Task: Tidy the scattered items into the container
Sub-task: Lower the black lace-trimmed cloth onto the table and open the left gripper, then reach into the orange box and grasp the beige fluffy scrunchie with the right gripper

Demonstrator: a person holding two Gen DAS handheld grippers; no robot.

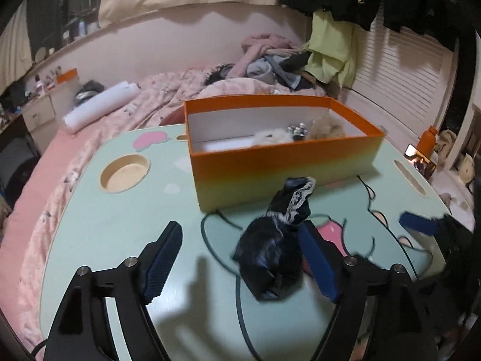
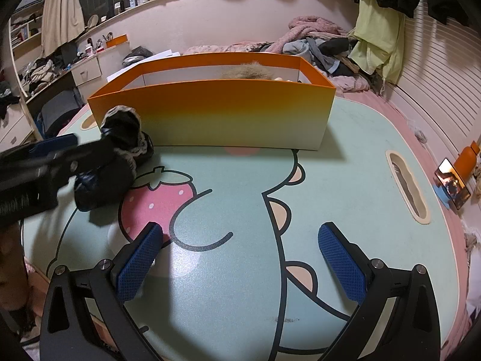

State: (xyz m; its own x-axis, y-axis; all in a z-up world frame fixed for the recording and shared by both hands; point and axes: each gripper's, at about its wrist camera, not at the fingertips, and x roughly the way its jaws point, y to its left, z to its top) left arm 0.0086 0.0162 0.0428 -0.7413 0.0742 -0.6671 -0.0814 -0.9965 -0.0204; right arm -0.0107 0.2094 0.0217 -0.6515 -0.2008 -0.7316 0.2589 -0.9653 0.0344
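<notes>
Now, left claw (image 1: pixel 240 258): spread wide, your dark bundle between the pads, touching the right pad only.
Right claw (image 2: pixel 240 258): spread, nothing between its pads.
Bundle (image 1: pixel 272 258): one, on the surface (image 1: pixel 120 240) just before the orange box (image 1: pixel 282 165).
Handling: likely light, soft, slippery; pinch its thick middle, not the lace.
Box contents: two furry pieces, some small bits.

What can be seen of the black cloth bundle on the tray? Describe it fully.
The black bundle is soft, shiny dark fabric, crumpled into a lump with a strip of white lace trim near its top. It lies on the mint-green tray, just in front of the orange box, its upper end close to the box wall. The left gripper straddles it, jaws open, one blue pad at its side.
</notes>
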